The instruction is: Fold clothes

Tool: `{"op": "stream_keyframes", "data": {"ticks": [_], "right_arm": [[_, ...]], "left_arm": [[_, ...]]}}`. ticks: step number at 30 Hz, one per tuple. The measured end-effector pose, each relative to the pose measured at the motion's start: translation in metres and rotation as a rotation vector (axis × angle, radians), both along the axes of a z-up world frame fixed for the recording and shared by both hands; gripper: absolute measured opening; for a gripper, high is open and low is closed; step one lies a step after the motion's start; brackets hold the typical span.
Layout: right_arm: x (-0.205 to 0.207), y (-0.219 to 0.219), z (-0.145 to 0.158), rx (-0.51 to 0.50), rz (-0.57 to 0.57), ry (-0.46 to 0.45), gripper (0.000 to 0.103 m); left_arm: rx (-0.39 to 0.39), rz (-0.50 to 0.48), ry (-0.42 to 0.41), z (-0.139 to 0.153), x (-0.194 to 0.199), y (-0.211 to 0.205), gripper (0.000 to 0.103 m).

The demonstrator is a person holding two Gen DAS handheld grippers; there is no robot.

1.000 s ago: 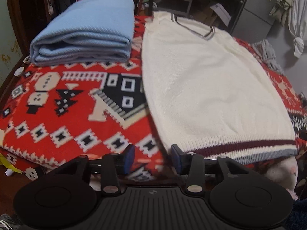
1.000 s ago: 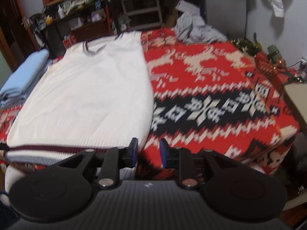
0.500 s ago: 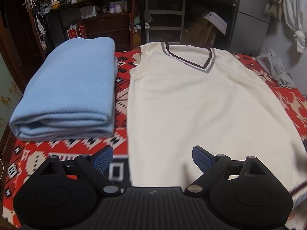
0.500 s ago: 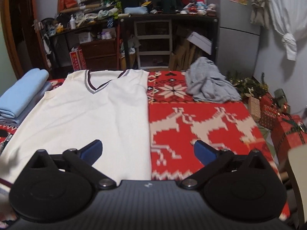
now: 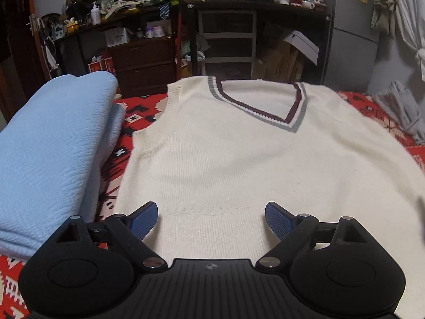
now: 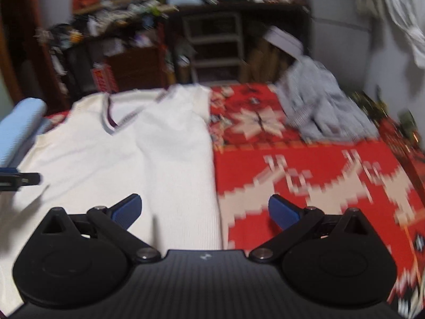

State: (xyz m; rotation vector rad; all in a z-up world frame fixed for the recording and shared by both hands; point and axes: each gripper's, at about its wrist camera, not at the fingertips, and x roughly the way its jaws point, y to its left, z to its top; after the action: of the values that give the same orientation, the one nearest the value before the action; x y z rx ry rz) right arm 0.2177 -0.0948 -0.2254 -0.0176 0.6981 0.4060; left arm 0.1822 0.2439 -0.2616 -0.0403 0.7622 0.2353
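the cream knitted v-neck vest (image 5: 239, 159) lies flat on the red patterned blanket (image 6: 305, 180), collar toward frame top. left gripper (image 5: 211, 219) and right gripper (image 6: 204, 210) (jaws just spread, nothing between) hover over it; shoulders lie ahead.

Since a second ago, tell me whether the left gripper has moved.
Yes. The left gripper has advanced up the cream vest from hem toward collar; its jaws have just been opening, nothing between them.

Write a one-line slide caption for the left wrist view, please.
Left gripper, jaws open, above a flat cream vest beside a folded blue blanket.
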Motion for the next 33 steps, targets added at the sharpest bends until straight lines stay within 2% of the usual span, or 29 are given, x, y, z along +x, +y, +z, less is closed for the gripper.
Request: {"op": "stream_keyframes", "data": {"ticks": [2,4,6,9,11,13,17,20,28,32,33], "right_arm": [[0.011,-0.001,0.002,-0.025,-0.01,-0.011,0.103],[0.023,-0.005,0.005,-0.016,-0.016,-0.007,0.101],[0.04,-0.01,0.006,0.027,-0.03,0.023,0.089],[0.065,-0.011,0.002,0.015,-0.054,0.055,0.062],[0.077,-0.008,-0.005,-0.01,-0.057,0.09,0.032],[0.087,-0.004,-0.011,-0.013,-0.051,0.124,0.02],[0.089,0.01,-0.011,0.035,0.003,0.134,0.02],[0.086,0.027,-0.01,0.03,0.062,0.138,0.02],[0.063,0.067,-0.006,-0.084,0.185,0.039,0.02],[0.055,0.086,-0.012,-0.166,0.234,0.017,0.02],[0.057,0.085,-0.011,-0.155,0.227,0.024,0.02]], "left_arm": [[-0.035,-0.02,-0.006,-0.006,0.004,0.001,0.092],[-0.032,-0.035,-0.019,-0.007,0.004,-0.001,0.095],[-0.018,-0.052,-0.042,-0.009,0.002,-0.003,0.097],[-0.008,-0.055,-0.075,-0.012,-0.003,-0.005,0.1],[-0.016,-0.053,-0.077,-0.013,-0.003,-0.004,0.101],[-0.016,-0.053,-0.077,-0.013,-0.002,-0.004,0.102],[-0.015,-0.055,-0.077,-0.014,-0.001,-0.004,0.103],[-0.016,-0.055,-0.078,-0.014,-0.001,-0.003,0.103],[-0.016,-0.054,-0.078,-0.015,-0.001,-0.003,0.103],[-0.015,-0.054,-0.079,-0.015,-0.001,-0.003,0.103],[-0.015,-0.054,-0.079,-0.015,-0.001,-0.003,0.103]]}}
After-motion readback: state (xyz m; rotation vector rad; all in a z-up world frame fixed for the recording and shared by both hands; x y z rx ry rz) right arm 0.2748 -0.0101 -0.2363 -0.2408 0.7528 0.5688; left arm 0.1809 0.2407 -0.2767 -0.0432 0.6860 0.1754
